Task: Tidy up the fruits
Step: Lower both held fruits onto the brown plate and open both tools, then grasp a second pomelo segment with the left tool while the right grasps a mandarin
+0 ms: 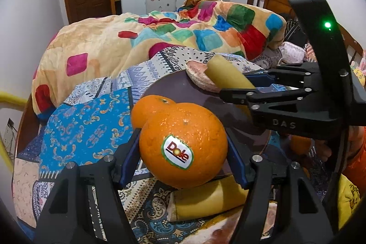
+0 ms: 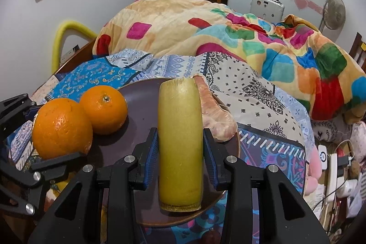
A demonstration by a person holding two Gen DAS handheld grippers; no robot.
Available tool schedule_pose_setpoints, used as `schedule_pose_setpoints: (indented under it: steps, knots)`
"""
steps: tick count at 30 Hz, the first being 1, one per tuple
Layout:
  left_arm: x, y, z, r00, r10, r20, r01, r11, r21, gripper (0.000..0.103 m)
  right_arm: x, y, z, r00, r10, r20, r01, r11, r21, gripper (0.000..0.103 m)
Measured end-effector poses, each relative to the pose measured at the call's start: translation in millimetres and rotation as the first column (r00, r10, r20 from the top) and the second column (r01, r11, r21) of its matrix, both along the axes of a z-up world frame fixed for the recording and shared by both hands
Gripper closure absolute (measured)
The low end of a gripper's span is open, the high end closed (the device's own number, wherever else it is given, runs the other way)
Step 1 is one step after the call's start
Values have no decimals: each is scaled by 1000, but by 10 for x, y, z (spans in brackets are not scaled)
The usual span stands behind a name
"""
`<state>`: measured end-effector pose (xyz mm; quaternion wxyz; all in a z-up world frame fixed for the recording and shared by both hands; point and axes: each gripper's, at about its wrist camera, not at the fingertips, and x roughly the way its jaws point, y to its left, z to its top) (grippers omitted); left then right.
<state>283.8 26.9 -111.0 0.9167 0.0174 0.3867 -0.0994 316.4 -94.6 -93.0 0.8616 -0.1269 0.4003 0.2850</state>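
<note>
My left gripper (image 1: 183, 148) is shut on an orange with a Dole sticker (image 1: 183, 145), held over the near edge of a dark brown plate (image 1: 164, 88). A second orange (image 1: 148, 110) sits on the plate just behind it. My right gripper (image 2: 180, 143) is shut on a yellow-green sugarcane piece (image 2: 180, 141), held over the plate (image 2: 141, 104). A pinkish root piece (image 2: 216, 116) lies on the plate's far right. In the right wrist view the held orange (image 2: 60, 127) and second orange (image 2: 104, 109) are at left. Another sugarcane piece (image 1: 205, 200) lies below my left gripper.
The plate rests on a patterned blue quilt (image 1: 87, 129) on a bed. A thick colourful blanket (image 2: 228, 38) is heaped behind it. Cables and a power strip (image 2: 336, 173) lie at the far right. A yellow tube (image 2: 61, 38) stands at left by the wall.
</note>
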Motion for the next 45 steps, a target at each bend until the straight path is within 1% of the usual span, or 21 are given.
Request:
schedule_pose_setpoints:
  steps: [4, 7, 12, 15, 19, 22, 24, 26, 30, 32, 34, 38, 41, 45]
  knots:
    - [27, -81, -11, 1000, -11, -4, 11, 1000, 15, 35, -20, -14, -15, 1000, -4, -4, 4, 1000, -9, 68]
    - [59, -137, -22, 1000, -16, -10, 16, 1000, 26, 35, -75, -71, 37, 1000, -9, 14, 10, 1000, -2, 68]
    - [107, -225, -79, 998, -33, -56, 34, 999, 21, 35, -182, -218, 165, 998, -21, 55, 21, 1000, -7, 67]
    - [97, -290, -86, 998, -24, -50, 27, 998, 56, 35, -267, -311, 220, 997, -28, 74, 28, 1000, -7, 67]
    - [64, -264, -54, 999, -7, -53, 10, 999, 43, 35, -378, -420, 272, 996, -33, 79, 32, 999, 7, 67]
    - [-38, -239, 79, 1000, -2, -8, 2, 1000, 24, 34, -472, -500, 321, 995, -35, 92, 34, 999, 14, 67]
    - [-136, -240, 235, 999, 4, 35, -4, 1000, 17, 30, -530, -533, 346, 994, -36, 99, 34, 999, 20, 67]
    - [-210, -247, 355, 998, 3, 60, -4, 1000, 12, 28, -584, -563, 371, 994, -40, 103, 37, 999, 29, 67]
    - [-394, -235, 556, 994, 7, 108, -10, 1000, 30, 25, -741, -628, 437, 992, -38, 122, 33, 999, 42, 66]
    - [-486, -213, 596, 993, 12, 120, -17, 999, 41, 23, -832, -646, 464, 990, -32, 136, 27, 999, 44, 60]
    - [-577, -179, 575, 993, 13, 114, -20, 998, 57, 23, -917, -659, 472, 989, -28, 147, 21, 999, 47, 56]
    - [-682, -67, 437, 996, 42, 81, -48, 996, 76, 23, -1092, -684, 433, 987, -13, 158, 5, 999, 50, 53]
    - [-760, 28, 299, 997, 69, 47, -72, 995, 74, 23, -1227, -680, 362, 987, 0, 159, -8, 999, 51, 53]
    - [-867, 161, 73, 995, 101, 7, -101, 990, 98, 22, -1380, -679, 233, 990, 13, 140, -22, 998, 60, 53]
